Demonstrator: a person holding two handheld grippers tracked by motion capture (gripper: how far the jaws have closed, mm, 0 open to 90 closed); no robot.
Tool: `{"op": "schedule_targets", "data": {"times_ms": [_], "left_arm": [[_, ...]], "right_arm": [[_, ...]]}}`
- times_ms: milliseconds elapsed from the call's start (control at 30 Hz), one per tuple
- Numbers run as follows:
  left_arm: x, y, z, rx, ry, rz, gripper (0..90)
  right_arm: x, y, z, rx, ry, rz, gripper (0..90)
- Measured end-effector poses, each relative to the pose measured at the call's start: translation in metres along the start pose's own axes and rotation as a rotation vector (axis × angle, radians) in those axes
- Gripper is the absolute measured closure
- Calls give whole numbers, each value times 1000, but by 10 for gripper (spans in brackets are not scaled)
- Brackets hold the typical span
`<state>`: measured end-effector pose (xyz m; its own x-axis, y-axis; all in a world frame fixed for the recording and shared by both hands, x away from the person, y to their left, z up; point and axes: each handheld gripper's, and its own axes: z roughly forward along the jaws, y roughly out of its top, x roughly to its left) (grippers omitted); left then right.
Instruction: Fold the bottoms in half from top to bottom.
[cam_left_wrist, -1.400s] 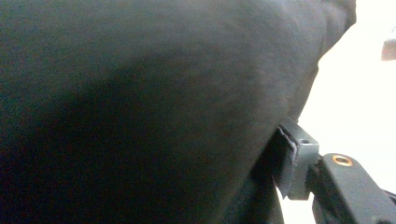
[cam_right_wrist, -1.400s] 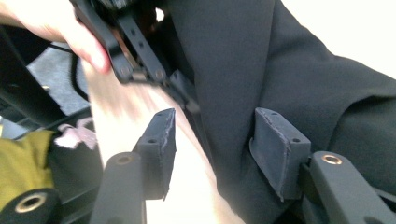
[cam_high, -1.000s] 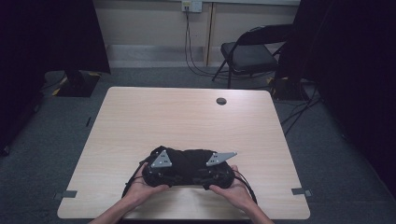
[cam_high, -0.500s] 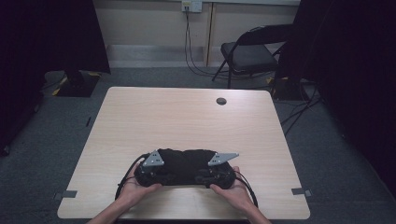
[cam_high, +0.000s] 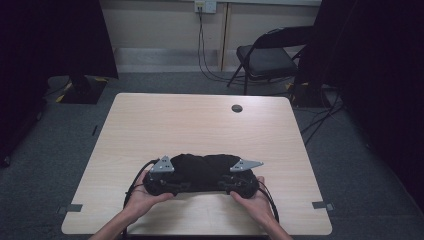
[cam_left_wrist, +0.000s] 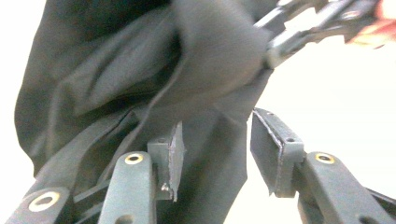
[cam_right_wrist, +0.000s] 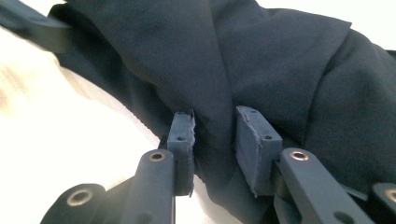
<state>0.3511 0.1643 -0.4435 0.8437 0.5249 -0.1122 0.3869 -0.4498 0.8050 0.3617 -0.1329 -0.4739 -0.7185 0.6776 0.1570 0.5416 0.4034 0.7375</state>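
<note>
A bunched black cloth (cam_high: 202, 170) lies near the front edge of the light wooden table (cam_high: 200, 125), between both grippers. My left gripper (cam_high: 172, 181) is at its left end. In the left gripper view the jaws (cam_left_wrist: 215, 154) have just been opening: cloth (cam_left_wrist: 140, 70) hangs between them against the left pad (cam_left_wrist: 170, 154), while the right pad (cam_left_wrist: 275, 154) stands just clear. My right gripper (cam_high: 231, 181) holds the right end. Its jaws (cam_right_wrist: 215, 140) have been closing, and a fold of cloth (cam_right_wrist: 280, 60) is pinched between the pads.
A round cable hole (cam_high: 236, 108) sits at the table's far side. Behind the table stand a dark folding chair (cam_high: 265, 55) and wall cables (cam_high: 202, 45). The right gripper and a hand (cam_left_wrist: 303, 23) show at the upper right of the left gripper view.
The left gripper has shifted slightly to the left and lifted a little with the cloth's end. The right gripper and hand have stayed in place.
</note>
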Motion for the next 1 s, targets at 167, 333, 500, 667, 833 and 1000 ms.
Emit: {"op": "schedule_targets", "data": {"times_ms": [167,333,500,667,833,1000], "left_arm": [[5,14,-30,-101,10,-37,511],[5,33,-50,-186,-1,-37,508],[11,49,-32,-186,-18,-34,501],[21,52,-11,-130,14,-99,501],[16,25,9,35,33,-40,515],[18,1,10,85,-2,-37,505]], "right_arm": [[8,-1,0,0,-8,-21,598],[11,-1,1,0,-9,-32,557],[12,-1,-1,-11,13,-50,516],[15,-1,-3,-22,8,-72,523],[13,1,-10,-36,29,-72,552],[11,9,-30,-94,12,-62,582]]}}
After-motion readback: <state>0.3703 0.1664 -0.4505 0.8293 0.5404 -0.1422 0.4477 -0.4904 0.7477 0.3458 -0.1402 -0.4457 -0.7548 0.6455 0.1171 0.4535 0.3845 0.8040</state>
